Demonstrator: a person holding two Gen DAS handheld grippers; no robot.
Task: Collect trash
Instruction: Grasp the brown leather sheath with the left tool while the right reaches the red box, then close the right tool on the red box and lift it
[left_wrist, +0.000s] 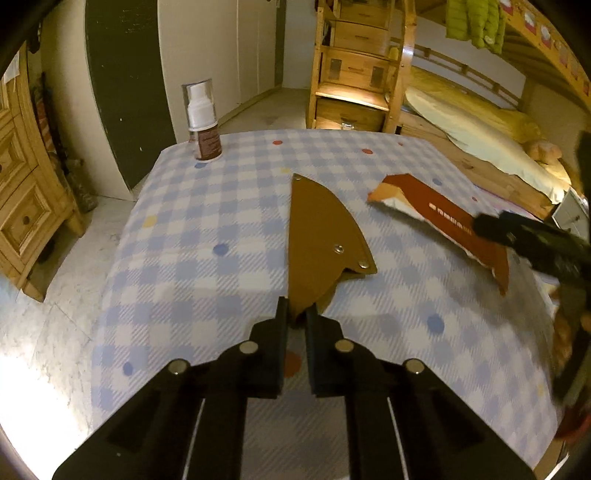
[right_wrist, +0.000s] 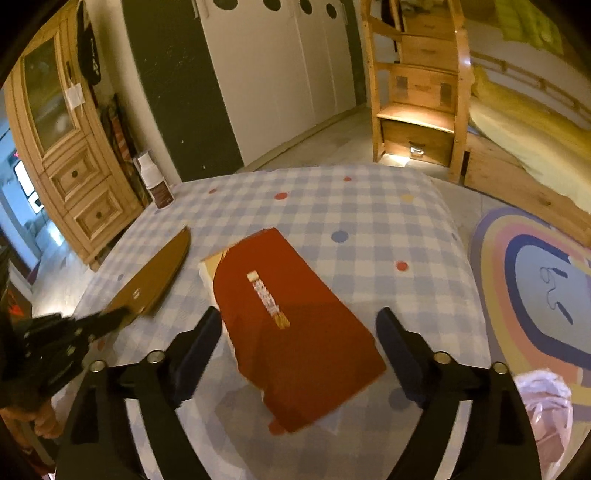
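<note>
Your right tongs (right_wrist: 299, 325) stand wide apart and hold nothing; the red wrapper (right_wrist: 295, 328) lies flat between the two fingers, its long axis running from the near right to the far left of the right wrist view, so the fingers straddle its width, not its length. Neither pad appears to touch it. Your right hand is the nearer to this piece, and a closing move would probably need a further drop onto the cloth.

Your left tongs (left_wrist: 297, 314) are pinched nearly together on the near end of the brown sheath-shaped piece (left_wrist: 317, 236), whose long axis points straight away from the tongs, tip at the far end. It lies just beside the wrapper, apart from it.

Both pieces rest on a tabletop (left_wrist: 184, 258) under a blue-and-white checked cloth with coloured dots. A spray bottle (left_wrist: 202, 122) stands upright at its far left corner. Around it: wooden cabinet (right_wrist: 66, 147), bunk bed (left_wrist: 480, 122), rainbow rug (right_wrist: 535, 288), and a pink bag (right_wrist: 546, 406) at the near right.
</note>
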